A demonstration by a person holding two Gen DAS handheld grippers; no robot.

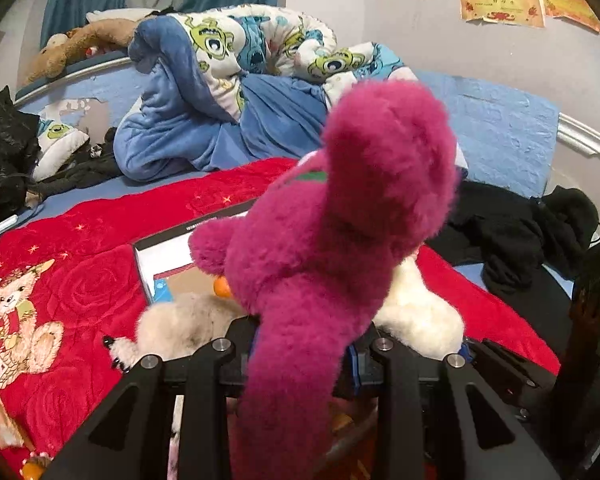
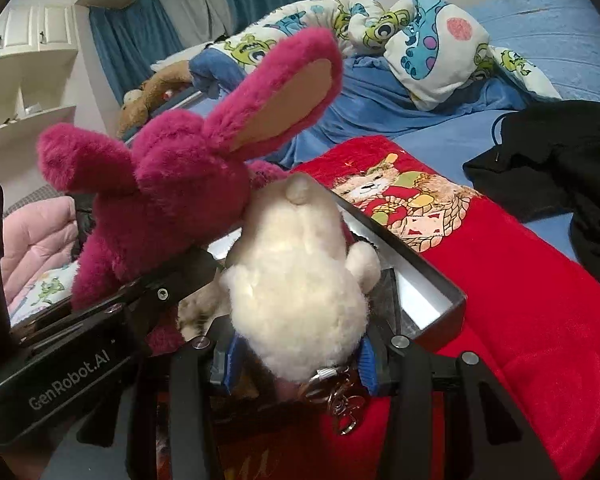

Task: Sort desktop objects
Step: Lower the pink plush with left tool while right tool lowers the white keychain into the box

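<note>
My left gripper (image 1: 300, 354) is shut on a magenta plush rabbit (image 1: 340, 208), which fills the middle of the left wrist view and rises above the fingers. In the right wrist view the same magenta rabbit (image 2: 168, 184) shows its long ears beside the left gripper body (image 2: 100, 344). My right gripper (image 2: 296, 354) is shut on a cream plush keychain toy (image 2: 296, 280) whose metal clasp (image 2: 340, 400) hangs below. The cream toy (image 1: 416, 312) also peeks out right of the rabbit. Both toys hover over an open shallow box (image 2: 432, 280) on the red blanket (image 2: 520, 288).
A grey-beige plush (image 1: 180, 324) and a small orange ball (image 1: 222, 286) lie in the box (image 1: 156, 252). Black clothes (image 1: 512, 232) lie at the right, a rumpled monster-print quilt (image 1: 236, 80) behind. A brown plush (image 1: 80, 44) rests on the headboard ledge.
</note>
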